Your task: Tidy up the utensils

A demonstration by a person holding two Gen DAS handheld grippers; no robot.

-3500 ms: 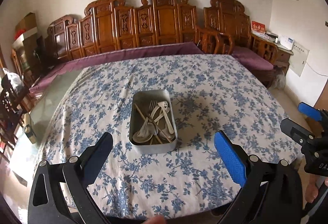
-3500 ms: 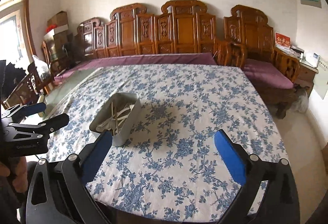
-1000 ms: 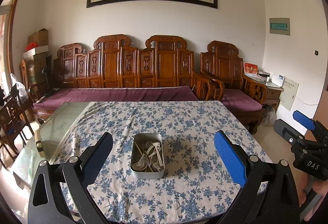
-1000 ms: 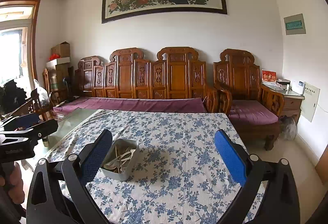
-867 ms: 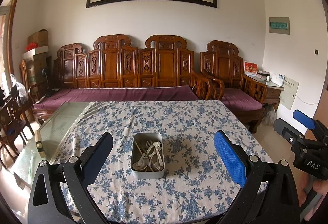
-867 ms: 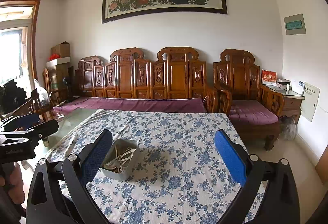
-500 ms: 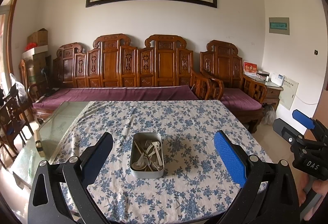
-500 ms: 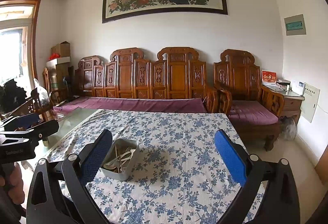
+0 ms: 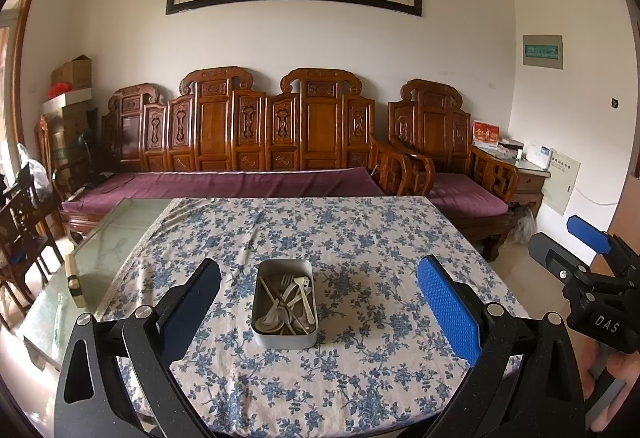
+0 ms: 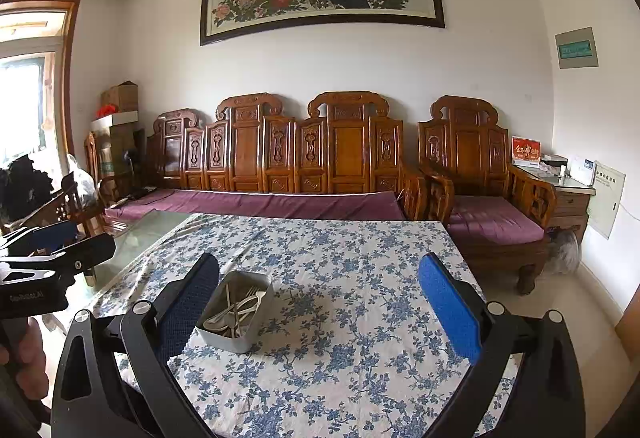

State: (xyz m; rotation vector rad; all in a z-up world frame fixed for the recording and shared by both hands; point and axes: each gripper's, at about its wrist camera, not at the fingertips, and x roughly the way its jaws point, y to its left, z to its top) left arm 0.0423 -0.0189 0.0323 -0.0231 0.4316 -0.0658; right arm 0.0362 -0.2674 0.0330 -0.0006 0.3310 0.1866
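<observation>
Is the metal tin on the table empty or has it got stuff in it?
Not empty. The tin holds a jumble of pale spoons, a fork and chopsticks, all lying loose inside.

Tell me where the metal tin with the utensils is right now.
The metal tin sits on the floral tablecloth near the table's front edge, centred in the left wrist view and left of centre in the right wrist view.

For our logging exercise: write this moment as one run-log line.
left claw: open, empty | right claw: open, empty | utensils: jumbled in metal tin | tin on tablecloth
</observation>
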